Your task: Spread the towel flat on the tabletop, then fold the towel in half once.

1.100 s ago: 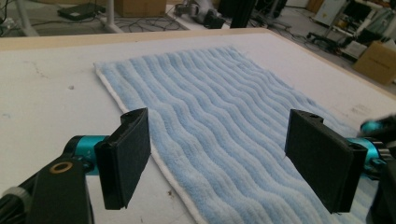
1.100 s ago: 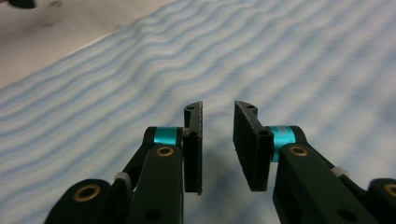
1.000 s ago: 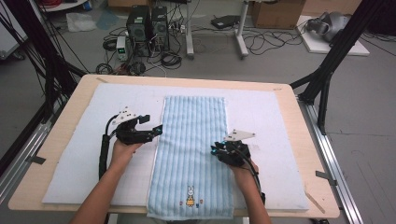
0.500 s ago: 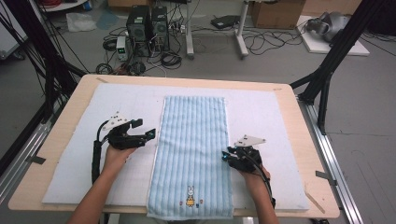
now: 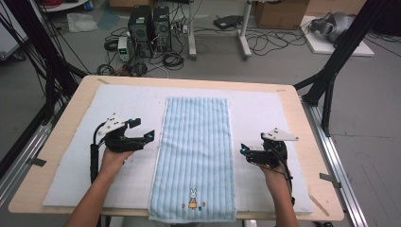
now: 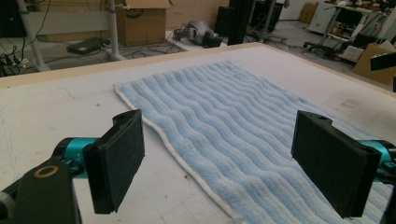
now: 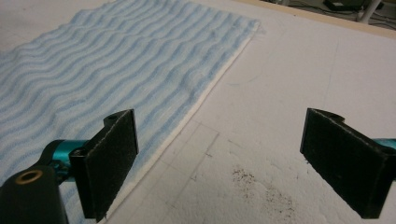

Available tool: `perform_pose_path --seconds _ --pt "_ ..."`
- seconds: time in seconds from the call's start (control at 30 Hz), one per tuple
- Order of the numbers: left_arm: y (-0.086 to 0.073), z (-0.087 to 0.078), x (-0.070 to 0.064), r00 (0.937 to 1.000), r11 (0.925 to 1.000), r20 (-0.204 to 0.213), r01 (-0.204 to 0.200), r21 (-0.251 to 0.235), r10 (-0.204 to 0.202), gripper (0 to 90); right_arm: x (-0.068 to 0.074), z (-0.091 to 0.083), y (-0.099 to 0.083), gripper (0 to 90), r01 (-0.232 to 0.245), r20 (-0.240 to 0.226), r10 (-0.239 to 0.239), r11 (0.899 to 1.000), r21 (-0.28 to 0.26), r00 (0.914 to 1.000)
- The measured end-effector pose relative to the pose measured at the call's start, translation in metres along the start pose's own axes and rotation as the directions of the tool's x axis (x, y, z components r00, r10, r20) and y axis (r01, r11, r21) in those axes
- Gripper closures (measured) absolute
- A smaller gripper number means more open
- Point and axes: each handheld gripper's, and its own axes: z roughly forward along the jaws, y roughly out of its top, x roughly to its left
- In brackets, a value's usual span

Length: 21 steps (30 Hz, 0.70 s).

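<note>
Blue-striped terry towel (image 5: 196, 156) lies flat and lengthwise down the middle of the white-padded surface (image 5: 265, 113), its near end with a small rabbit print (image 5: 192, 199) hanging just over the front edge. Left claw (image 5: 150, 135) and right claw (image 5: 243, 150) hover beside its two long edges, both spread wide and holding nothing, likely placed to take the sides. Nothing on the padding blocks either one; computers (image 5: 150, 23) and cables (image 5: 172, 59) sit on the floor well beyond
</note>
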Motion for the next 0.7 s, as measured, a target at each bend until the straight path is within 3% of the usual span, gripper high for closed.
perform_pose_path --seconds 0.17,0.4,0.7 --pt "0.000 -0.001 0.001 0.9985 0.9985 -0.022 0.050 0.021 -0.050 17.7 0.000 0.003 0.003 10.5 -0.001 -0.010 0.002 1.000 0.015 0.9999" --pt "0.006 -0.001 0.003 0.9979 0.9980 -0.021 0.062 0.012 -0.062 17.4 0.000 0.005 0.010 10.5 -0.005 -0.015 0.006 1.000 0.016 0.9999" --pt "0.019 0.012 0.012 0.9965 0.9963 -0.011 0.083 0.021 -0.083 17.5 -0.007 0.013 0.018 10.5 -0.018 -0.023 0.018 1.000 0.021 0.9996"
